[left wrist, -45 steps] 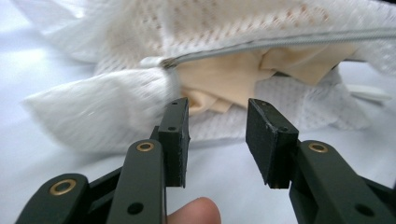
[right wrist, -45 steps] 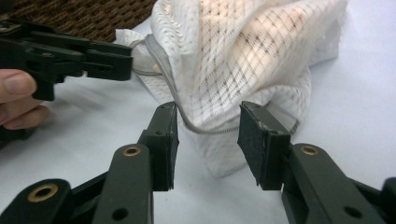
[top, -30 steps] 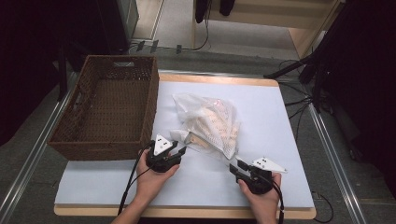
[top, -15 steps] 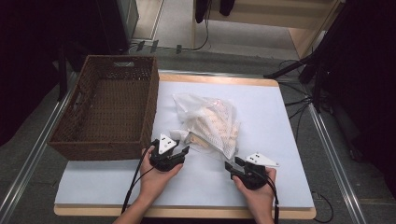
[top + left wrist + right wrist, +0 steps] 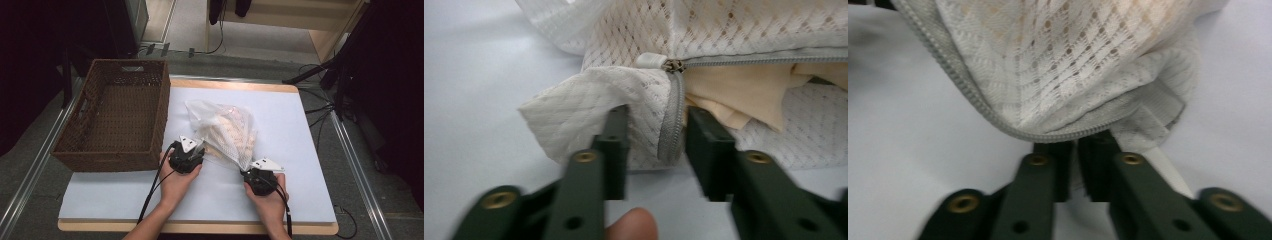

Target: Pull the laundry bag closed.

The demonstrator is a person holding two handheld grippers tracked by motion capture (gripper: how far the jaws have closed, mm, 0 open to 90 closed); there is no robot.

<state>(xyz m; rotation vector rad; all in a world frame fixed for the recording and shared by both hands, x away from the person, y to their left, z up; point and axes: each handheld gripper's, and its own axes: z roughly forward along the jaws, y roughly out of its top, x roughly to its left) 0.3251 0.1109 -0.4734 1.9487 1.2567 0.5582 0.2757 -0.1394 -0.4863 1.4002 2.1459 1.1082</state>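
A white mesh laundry bag (image 5: 227, 127) with beige cloth (image 5: 744, 95) inside lies mid-table. My left gripper (image 5: 204, 150) is at the bag's near-left corner. In the left gripper view its jaws (image 5: 656, 150) have just been closing and stand on either side of the grey zipper end (image 5: 672, 125), a gap still between them. The zipper pull (image 5: 671, 65) lies just beyond. My right gripper (image 5: 246, 168) is at the bag's near-right corner, its jaws (image 5: 1075, 170) having just closed, now shut on the zippered edge (image 5: 1063, 131) of the bag (image 5: 1063, 60).
A brown wicker basket (image 5: 159, 120) stands at the table's left, close beside the left hand. The white table cover (image 5: 300, 125) stretches bare to the right of the bag. Cables and dark stands lie on the floor beyond the right edge.
The left hand slid right and forward to the bag's corner. The right hand moved left toward the bag and its jaws closed on the edge.
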